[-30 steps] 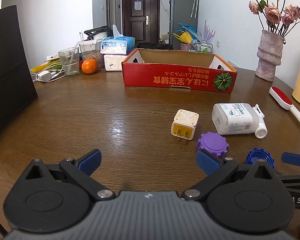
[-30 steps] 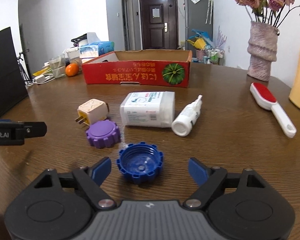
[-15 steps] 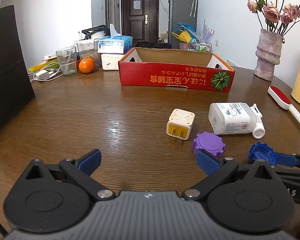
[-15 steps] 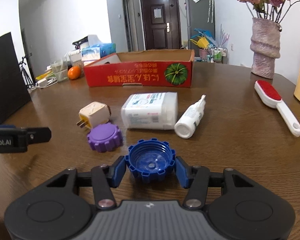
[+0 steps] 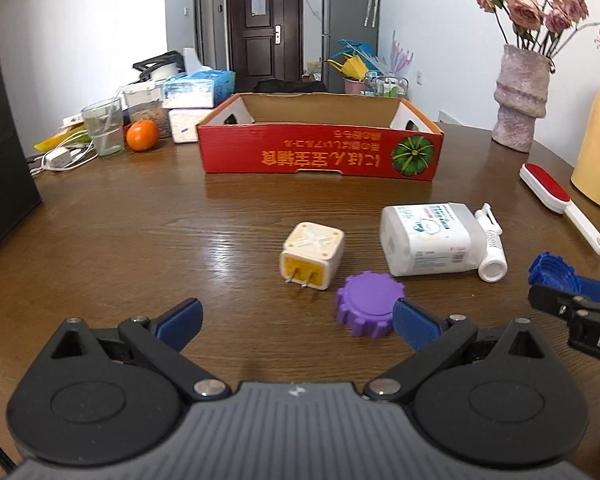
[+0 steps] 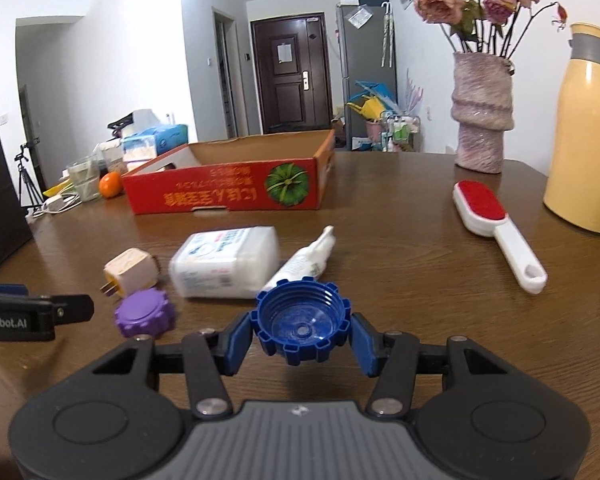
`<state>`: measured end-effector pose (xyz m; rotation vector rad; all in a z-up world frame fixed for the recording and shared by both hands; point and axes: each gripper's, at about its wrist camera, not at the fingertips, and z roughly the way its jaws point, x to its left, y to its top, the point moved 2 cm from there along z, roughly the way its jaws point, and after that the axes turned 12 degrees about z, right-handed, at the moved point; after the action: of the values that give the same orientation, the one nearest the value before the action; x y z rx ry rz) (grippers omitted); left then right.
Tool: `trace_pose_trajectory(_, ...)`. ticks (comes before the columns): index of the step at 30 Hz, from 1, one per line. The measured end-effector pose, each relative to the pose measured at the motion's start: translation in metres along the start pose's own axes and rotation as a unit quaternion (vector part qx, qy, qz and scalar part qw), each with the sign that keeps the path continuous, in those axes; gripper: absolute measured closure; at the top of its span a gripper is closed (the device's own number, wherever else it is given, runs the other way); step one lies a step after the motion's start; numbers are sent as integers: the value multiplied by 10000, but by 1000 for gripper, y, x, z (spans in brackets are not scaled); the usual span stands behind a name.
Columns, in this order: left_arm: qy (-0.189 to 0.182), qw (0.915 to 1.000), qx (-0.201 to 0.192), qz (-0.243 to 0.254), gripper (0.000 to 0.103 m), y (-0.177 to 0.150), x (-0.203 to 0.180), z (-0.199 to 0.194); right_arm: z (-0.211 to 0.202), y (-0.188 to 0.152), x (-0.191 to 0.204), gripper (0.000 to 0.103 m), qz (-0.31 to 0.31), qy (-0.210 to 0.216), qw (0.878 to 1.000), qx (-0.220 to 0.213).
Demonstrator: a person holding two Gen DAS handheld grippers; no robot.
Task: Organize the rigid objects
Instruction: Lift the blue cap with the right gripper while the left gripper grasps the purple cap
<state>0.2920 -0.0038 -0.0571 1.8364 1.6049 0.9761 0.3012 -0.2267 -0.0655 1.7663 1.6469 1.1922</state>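
Note:
My right gripper (image 6: 302,338) is shut on a blue ridged cap (image 6: 300,322) and holds it above the table; the cap also shows at the right edge of the left wrist view (image 5: 554,272). My left gripper (image 5: 296,320) is open and empty, low over the table. A purple cap (image 5: 366,304) lies just by its right finger. A cream plug adapter (image 5: 312,254), a white square bottle (image 5: 428,238) and a small white spray bottle (image 5: 490,246) lie beyond. The red cardboard box (image 5: 320,156) stands open further back.
A red and white lint brush (image 6: 496,228) lies at the right, with a yellow thermos (image 6: 588,128) and a vase of flowers (image 6: 482,112) behind it. A glass (image 5: 104,126), an orange (image 5: 142,135), tissue packs and cables sit at the back left. A black panel (image 5: 0,128) stands left.
My right gripper closed on the blue cap and lifted it off the table. My left gripper stayed open and drifted slightly.

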Motion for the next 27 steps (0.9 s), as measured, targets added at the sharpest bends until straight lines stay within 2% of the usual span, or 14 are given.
trace_pose_trajectory(9,84,9998,80,141,0,13,-30,22,3,12,-29,51,27,-148,9996,-220)
trace_pose_trajectory(17,296,9994,180,93,1,16,-48,42,9,17,-45,51,257,-13,9989,-382)
trace_pose_trajectory(20,315,9993,221,30,6,16,-51,48,11,15,-46,51,302,30,9988,-396)
trace_pose_trajectory(27,331,9990,287,-73,25,15,-51,54,11,10,-43,51,252,28,9987,-436)
